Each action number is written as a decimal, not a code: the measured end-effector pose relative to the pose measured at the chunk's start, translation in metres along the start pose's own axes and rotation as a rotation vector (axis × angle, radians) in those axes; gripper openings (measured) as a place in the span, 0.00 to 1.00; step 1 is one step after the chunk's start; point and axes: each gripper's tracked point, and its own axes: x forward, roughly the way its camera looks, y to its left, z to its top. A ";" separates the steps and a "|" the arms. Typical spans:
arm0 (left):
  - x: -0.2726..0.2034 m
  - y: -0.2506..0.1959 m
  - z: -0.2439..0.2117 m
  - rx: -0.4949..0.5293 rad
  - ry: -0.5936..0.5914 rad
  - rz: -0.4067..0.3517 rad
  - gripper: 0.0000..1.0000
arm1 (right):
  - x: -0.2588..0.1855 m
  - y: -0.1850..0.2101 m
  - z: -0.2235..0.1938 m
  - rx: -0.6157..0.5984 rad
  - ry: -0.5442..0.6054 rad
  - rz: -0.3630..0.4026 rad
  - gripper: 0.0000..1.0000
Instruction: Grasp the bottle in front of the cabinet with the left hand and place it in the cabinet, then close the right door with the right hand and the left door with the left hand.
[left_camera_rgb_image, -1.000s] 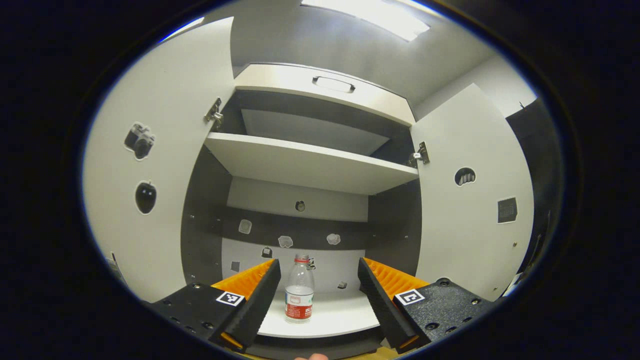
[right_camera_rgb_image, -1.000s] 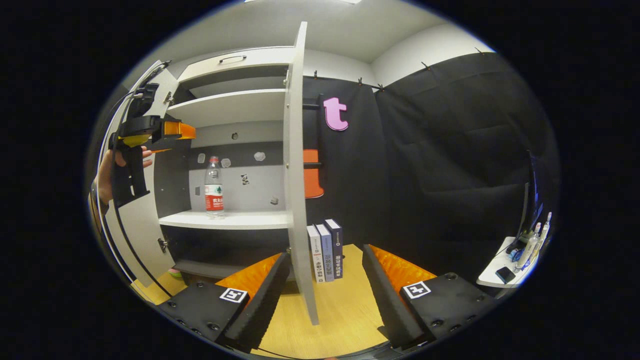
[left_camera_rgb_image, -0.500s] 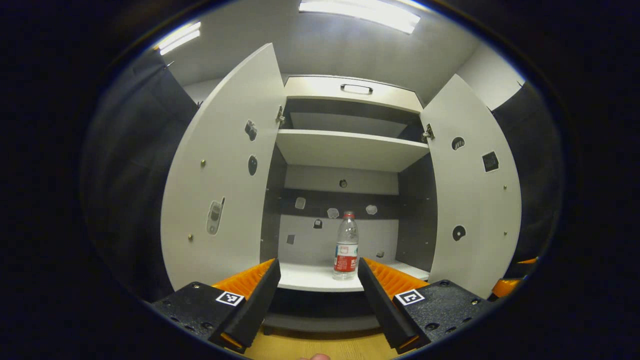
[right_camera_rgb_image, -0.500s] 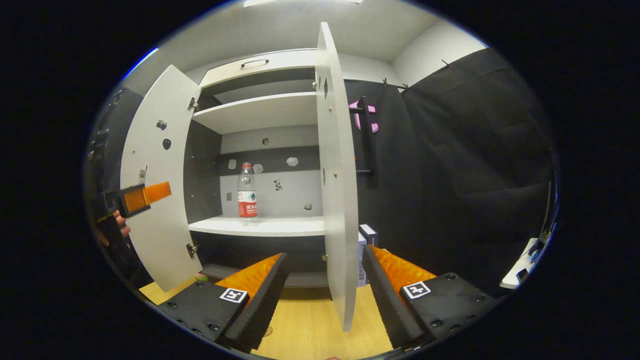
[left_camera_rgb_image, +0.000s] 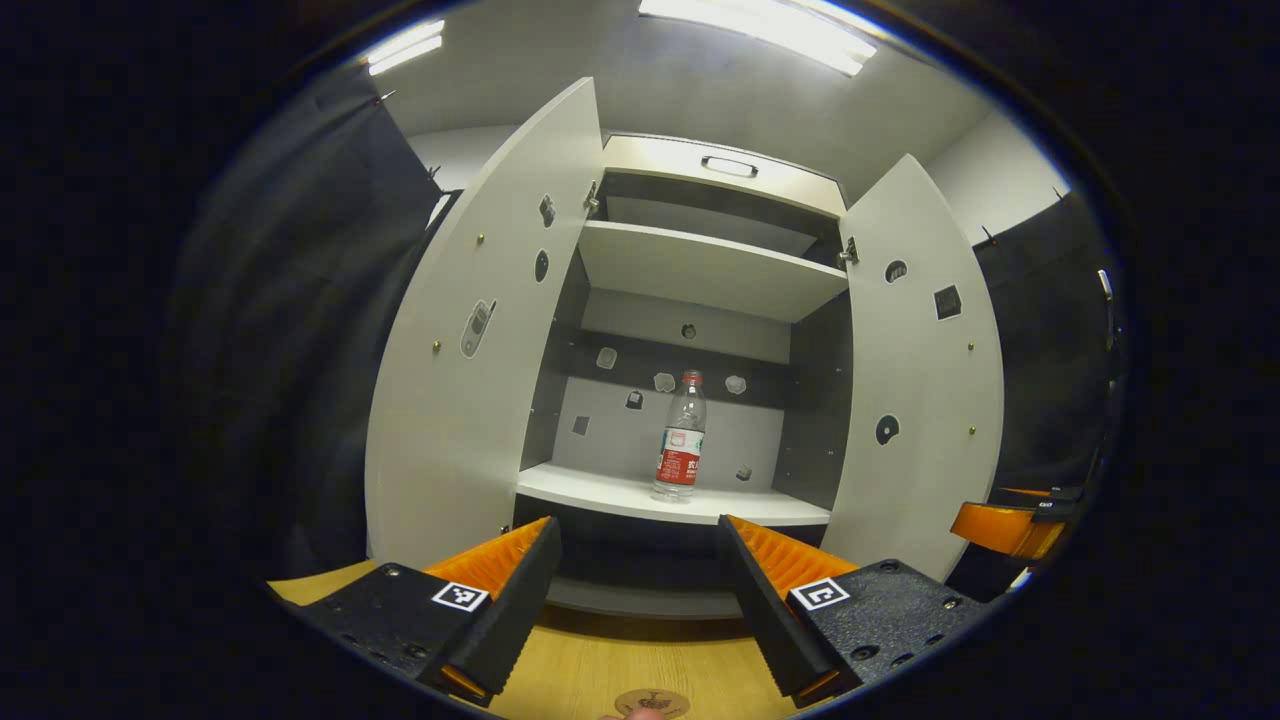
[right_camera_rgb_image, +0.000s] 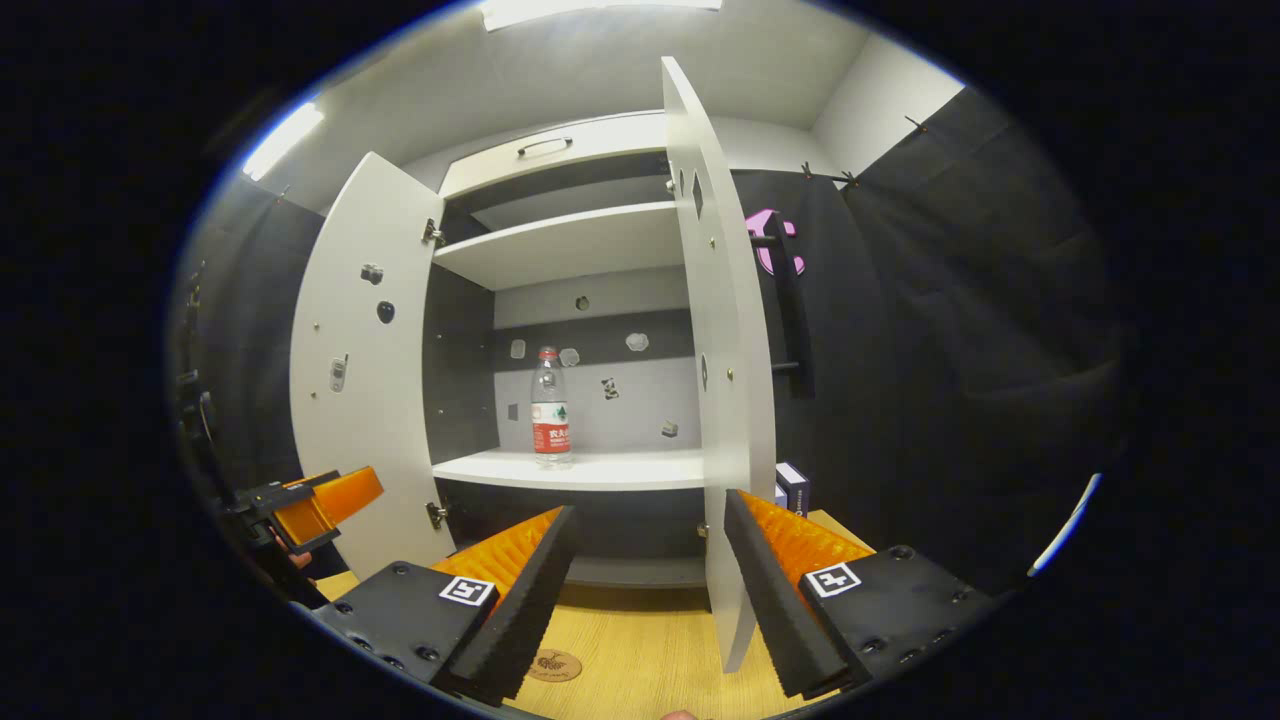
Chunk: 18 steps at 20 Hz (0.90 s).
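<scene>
bottle (left_camera_rgb_image: 680, 437) upright on cabinet shelf (left_camera_rgb_image: 620, 492) — both doors open

- A staged recording booth: black cloth wall (right_camera_rgb_image: 960, 330) hung behind a white cabinet (left_camera_rgb_image: 700, 290).
- Small stickers (left_camera_rgb_image: 477, 328) dot its doors.
- Wood-look floor (right_camera_rgb_image: 640, 655), ceiling strip light (left_camera_rgb_image: 760, 22).

A clear plastic bottle with a red label (right_camera_rgb_image: 550, 410) stands upright on the white lower shelf (right_camera_rgb_image: 600, 468) between both open white cabinet doors (right_camera_rgb_image: 722, 330).
</scene>
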 end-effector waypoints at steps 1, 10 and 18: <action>0.001 0.002 -0.004 -0.007 0.013 0.004 0.94 | -0.004 -0.011 0.010 -0.004 -0.009 -0.010 0.97; 0.001 0.033 0.001 0.096 -0.018 0.033 0.94 | -0.003 -0.140 0.114 -0.299 -0.175 -0.407 0.97; -0.003 0.051 -0.005 0.079 0.026 0.072 0.94 | 0.029 -0.149 0.101 -0.172 -0.141 -0.409 0.87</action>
